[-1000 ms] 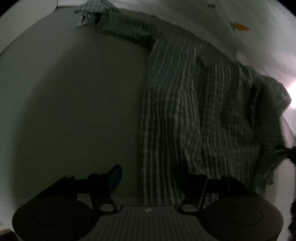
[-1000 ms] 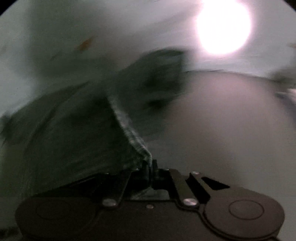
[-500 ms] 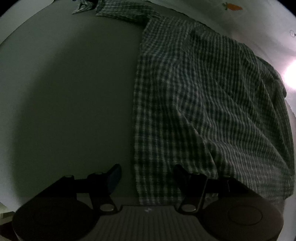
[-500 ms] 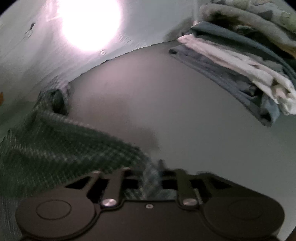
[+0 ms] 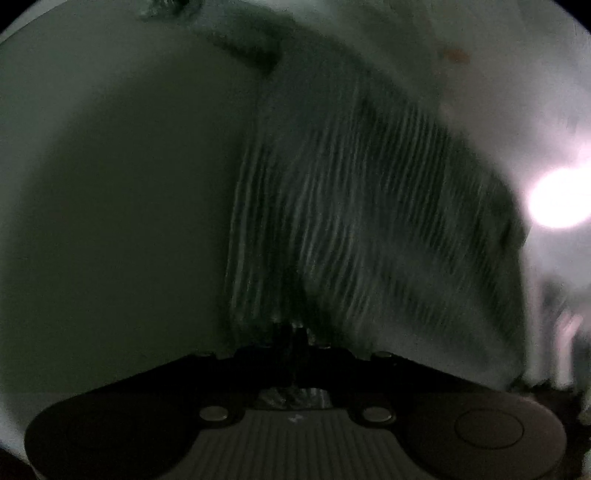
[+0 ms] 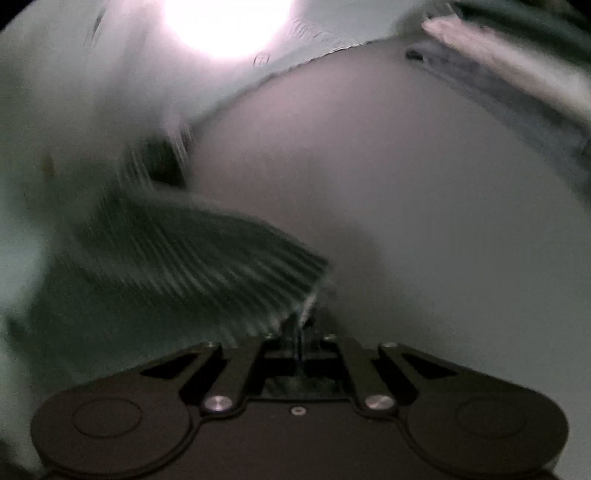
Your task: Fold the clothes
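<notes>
A dark green checked shirt (image 5: 354,206) lies spread over a grey table, blurred by motion in both views. My left gripper (image 5: 291,332) is shut on the shirt's near hem, and the cloth fans away from its fingers toward the far edge. A sleeve (image 5: 243,48) trails off to the far left. In the right wrist view the same checked shirt (image 6: 192,254) stretches to the left, and my right gripper (image 6: 301,328) is shut on a pinched corner of it.
The grey table (image 5: 110,203) runs left of the shirt, and more of the table (image 6: 424,221) is bare to the right. A pile of folded clothes (image 6: 517,62) sits at the far right. A bright lamp glare (image 6: 225,22) shines on the pale wall behind.
My left gripper, open half a second ago over the hem, has shut on the shirt. Both views have blurred with motion, and the right gripper keeps its hold on the cloth.
</notes>
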A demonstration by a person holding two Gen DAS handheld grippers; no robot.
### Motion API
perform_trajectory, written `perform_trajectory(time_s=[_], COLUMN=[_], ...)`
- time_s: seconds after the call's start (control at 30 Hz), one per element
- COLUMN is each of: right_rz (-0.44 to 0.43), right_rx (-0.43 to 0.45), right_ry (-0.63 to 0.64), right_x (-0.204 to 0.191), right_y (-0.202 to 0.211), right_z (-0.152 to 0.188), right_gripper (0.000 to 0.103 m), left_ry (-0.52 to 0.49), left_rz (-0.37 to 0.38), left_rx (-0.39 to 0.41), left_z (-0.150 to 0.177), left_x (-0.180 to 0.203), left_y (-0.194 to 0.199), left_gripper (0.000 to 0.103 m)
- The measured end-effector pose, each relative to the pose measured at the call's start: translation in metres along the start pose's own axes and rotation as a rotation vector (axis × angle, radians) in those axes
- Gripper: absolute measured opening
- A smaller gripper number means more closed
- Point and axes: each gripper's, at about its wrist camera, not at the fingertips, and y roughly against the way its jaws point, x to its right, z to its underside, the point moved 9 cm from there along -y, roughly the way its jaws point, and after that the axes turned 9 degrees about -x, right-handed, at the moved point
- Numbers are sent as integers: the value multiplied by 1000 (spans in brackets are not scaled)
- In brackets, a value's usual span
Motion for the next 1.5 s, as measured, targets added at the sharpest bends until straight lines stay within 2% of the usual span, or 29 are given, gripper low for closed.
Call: perform_trajectory(time_s=[0.07, 0.13, 0.2, 0.27, 0.3, 0.37, 0.43, 0.5, 0.53, 0.7, 0.77, 0.87, 0.97, 1.1, 1.2, 1.33, 1.4, 1.5], right_rz=[-107, -252, -382, -489, -538, -636, -725, -809, -812, -823, -828, -835, -840, -700, -586, -476, -355, -261], right_rx=[68, 144, 223, 319, 383, 512, 687, 860, 863, 875, 880, 887, 892, 707, 529, 333, 258, 168], right_ry=[-76, -69, -31, 12, 36, 87, 159, 222, 228, 260, 272, 292, 310, 279, 209, 91, 70, 4], right_x=[-25, -80, -143, -204, -233, -290, -323, -341, -333, -295, -280, -257, -234, -180, -144, -95, -70, -39], right_y=[5, 19, 42, 83, 118, 192, 286, 373, 376, 390, 396, 405, 412, 340, 267, 184, 147, 106], right_z=[-39, -93, -150, -203, -226, -268, -276, -268, -255, -190, -163, -124, -85, -50, -19, 27, 51, 76], right_gripper=[1, 1, 1, 1, 1, 1, 1, 1, 1, 1, 1, 1, 1, 1, 1, 1, 1, 1], left_ry=[2, -42, -66, -70, -73, -98, -130, -175, -211, -391, -387, -363, -330, -229, -153, -62, -42, -29], left_rz=[15, 11, 51, 117, 155, 241, 348, 444, 468, 474, 464, 437, 359, 163, -4, -128, -205, -285], left_rx=[91, 216, 344, 473, 541, 688, 847, 989, 1053, 1296, 1298, 1249, 1176, 1028, 867, 614, 502, 381], left_z=[-60, -131, -199, -259, -284, -315, -322, -308, -289, -177, -148, -114, -84, -51, -31, -2, 13, 30], left_x=[12, 38, 76, 120, 144, 188, 226, 248, 252, 254, 240, 209, 165, 100, 56, 1, -22, -49], left_y=[22, 50, 88, 140, 174, 256, 354, 438, 469, 561, 555, 527, 490, 416, 344, 240, 194, 145], left_gripper=[0, 0, 0, 0, 0, 0, 0, 0, 0, 0, 0, 0, 0, 0, 0, 0, 0, 0])
